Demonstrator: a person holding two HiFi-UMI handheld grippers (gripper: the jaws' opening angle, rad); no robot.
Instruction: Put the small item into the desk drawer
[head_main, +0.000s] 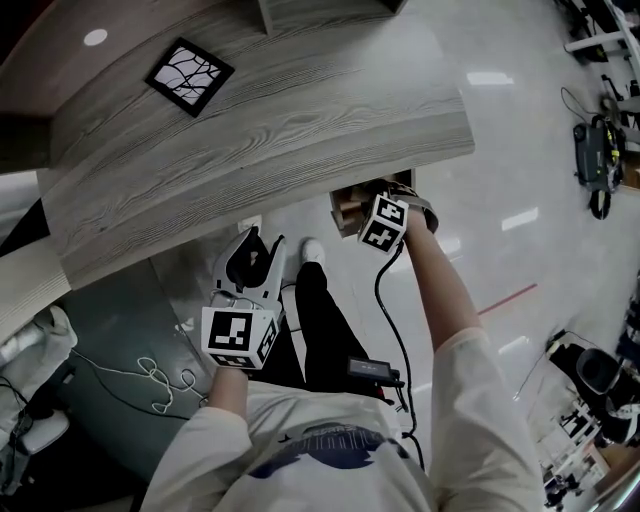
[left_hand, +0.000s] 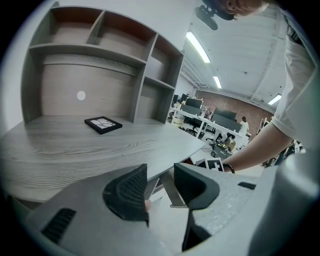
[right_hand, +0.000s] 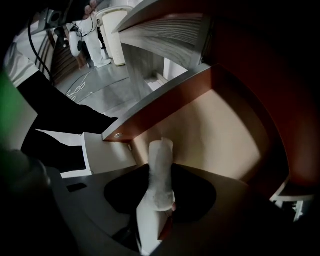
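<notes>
Pinching the small white item (right_hand: 161, 165) in the right gripper (right_hand: 160, 197) above the open drawer (right_hand: 225, 135) under the desk's (head_main: 300, 120) right edge; better lowering close before releasing. Idling the left gripper (left_hand: 160, 186) off the front edge, jaws apart, empty.

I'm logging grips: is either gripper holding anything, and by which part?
The right gripper clamps a slim white item by its rear part, tip jutting forward, above the open drawer. The left gripper holds nothing, jaws apart.
</notes>
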